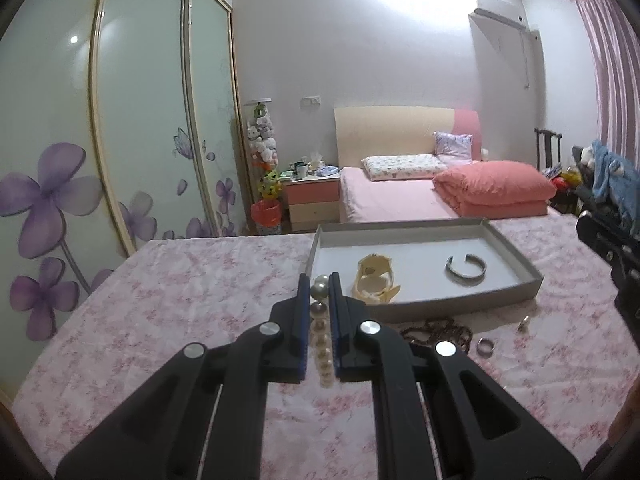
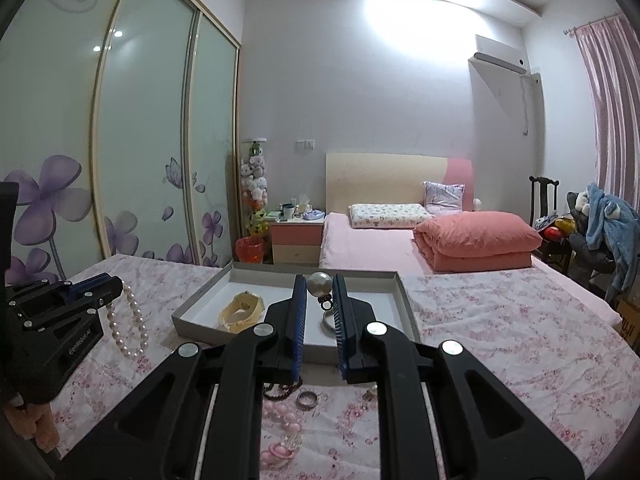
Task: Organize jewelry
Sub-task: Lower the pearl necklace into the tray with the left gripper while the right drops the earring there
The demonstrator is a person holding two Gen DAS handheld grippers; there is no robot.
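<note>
While our left gripper (image 1: 319,280) clamps its fingers on a pearl strand (image 2: 128,322), the loop hangs from the fingertips above the floral tabletop (image 1: 180,300). Our right gripper (image 2: 320,284) pinches a pearl ring (image 2: 319,285) between its fingertips, the big pearl sitting at the very tips and the dark band just below it. Beyond both pairs of fingers lies a grey tray (image 1: 516,258), holding a cream band (image 1: 374,278) just right of the left fingers and a silver bangle (image 1: 466,270) farther right. Below the right fingers, near the tray's front wall, rest dark beads (image 2: 280,390), a silver ring (image 2: 307,400) and pink beads (image 2: 286,420).
</note>
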